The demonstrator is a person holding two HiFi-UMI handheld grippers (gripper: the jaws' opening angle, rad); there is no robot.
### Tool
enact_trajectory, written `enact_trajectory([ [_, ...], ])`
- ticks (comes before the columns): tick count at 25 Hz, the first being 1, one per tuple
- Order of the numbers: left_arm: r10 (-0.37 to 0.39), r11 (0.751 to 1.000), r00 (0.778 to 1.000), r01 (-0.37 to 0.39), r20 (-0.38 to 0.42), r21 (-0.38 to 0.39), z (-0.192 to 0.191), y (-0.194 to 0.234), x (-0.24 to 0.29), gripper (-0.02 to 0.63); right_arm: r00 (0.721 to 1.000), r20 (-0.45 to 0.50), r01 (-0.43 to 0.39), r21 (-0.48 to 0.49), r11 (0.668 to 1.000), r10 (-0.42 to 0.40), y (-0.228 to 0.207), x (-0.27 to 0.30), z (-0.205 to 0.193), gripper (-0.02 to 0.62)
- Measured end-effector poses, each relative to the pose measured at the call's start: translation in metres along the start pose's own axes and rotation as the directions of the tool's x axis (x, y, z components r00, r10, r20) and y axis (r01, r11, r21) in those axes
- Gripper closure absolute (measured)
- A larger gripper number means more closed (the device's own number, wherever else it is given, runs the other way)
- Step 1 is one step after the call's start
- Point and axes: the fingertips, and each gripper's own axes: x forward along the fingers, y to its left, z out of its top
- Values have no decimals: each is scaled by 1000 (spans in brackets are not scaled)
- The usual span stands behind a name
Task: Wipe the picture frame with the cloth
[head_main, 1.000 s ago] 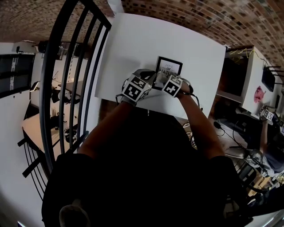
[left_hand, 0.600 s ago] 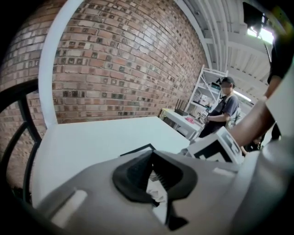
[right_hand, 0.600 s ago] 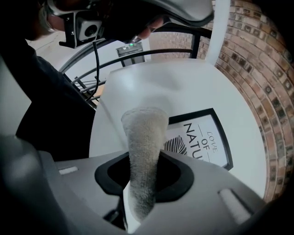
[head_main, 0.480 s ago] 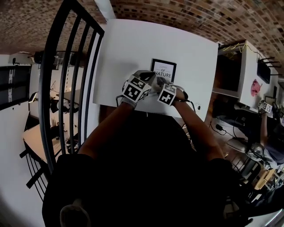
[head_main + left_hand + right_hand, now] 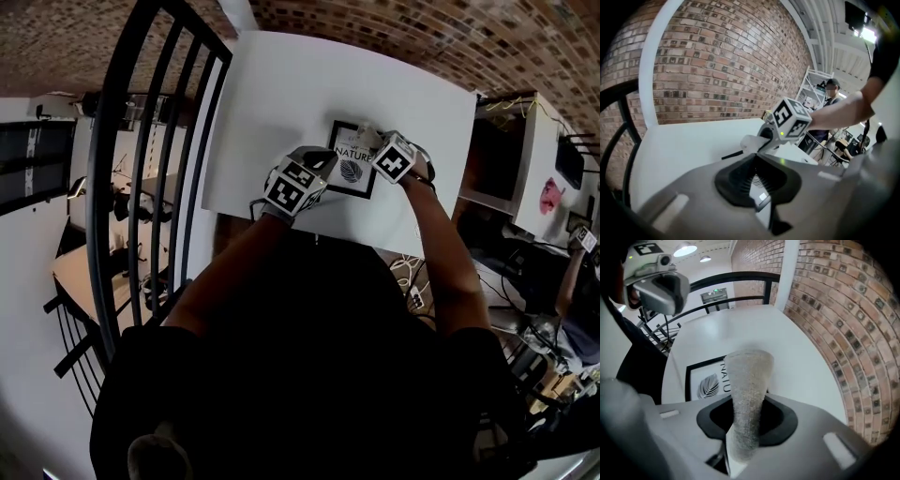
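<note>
A black picture frame [image 5: 352, 175] with a leaf print and the word NATURE lies flat on the white table [image 5: 300, 84]. My left gripper [image 5: 324, 167] sits at the frame's left edge, its jaws shut on that edge; in the left gripper view the gripper [image 5: 758, 191] has the frame's white face and black rim [image 5: 732, 154] running out from between them. My right gripper [image 5: 375, 145] is shut on a rolled grey cloth [image 5: 745, 380], which hangs over the frame's [image 5: 705, 378] upper right part. The cloth [image 5: 365, 139] hides the print's top line.
A black metal railing [image 5: 141, 141] runs along the table's left side. A brick wall [image 5: 394, 28] stands behind the table. Desks with monitors and cables [image 5: 525, 159] crowd the right. A person [image 5: 829, 89] stands far off in the left gripper view.
The right gripper has carried the cloth from the frame's near edge up to its far right part, uncovering the leaf. The left gripper stays at the frame's left edge.
</note>
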Motion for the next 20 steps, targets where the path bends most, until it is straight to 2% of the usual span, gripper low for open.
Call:
enact_trajectory([
  [5, 20, 1000, 1000, -20, -5, 0, -7, 5, 3, 604, 997, -80, 20, -21, 1000, -21, -16, 23, -10, 485],
  [9, 26, 1000, 1000, -26, -16, -9, -11, 11, 4, 604, 998, -45, 43, 2, 999, -43, -14, 28, -9, 482],
  [14, 19, 1000, 1000, -19, -24, -6, -10, 13, 8, 604, 999, -16, -28, 89, 996, 29, -4, 26, -11, 482],
  [20, -3, 1000, 999, 4, -36, 7, -11, 11, 15, 604, 999, -4, -51, 102, 993, 52, 28, 19, -18, 482],
])
